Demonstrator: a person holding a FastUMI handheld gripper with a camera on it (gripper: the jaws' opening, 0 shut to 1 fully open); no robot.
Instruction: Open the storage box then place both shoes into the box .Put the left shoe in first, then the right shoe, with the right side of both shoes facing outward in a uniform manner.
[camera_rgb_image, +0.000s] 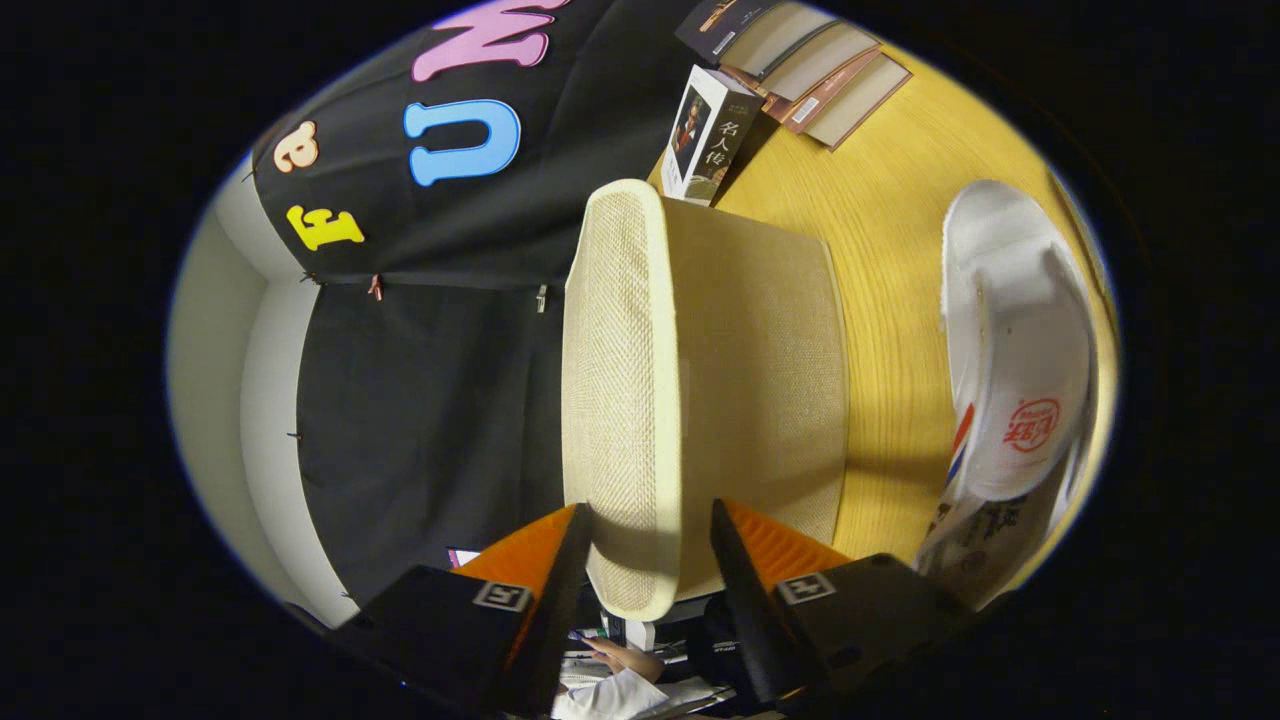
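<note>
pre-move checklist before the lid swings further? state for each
1. Gripper astride the lid edge: ok.
2. Both fingers pressing on the lid: cannot tell, gaps look visible either side.
3. Storage box open enough for a shoe: cannot tell.
4. White shoe on the wooden table, beyond the box: ok.
5. Second shoe located: cannot tell.
6. Books behind the box clear of the lid: ok.

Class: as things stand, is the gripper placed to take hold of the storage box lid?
Probably yes. The gripper is open with the storage box lid edge already between its fingers, nothing blocking; closing should clamp it.
</note>
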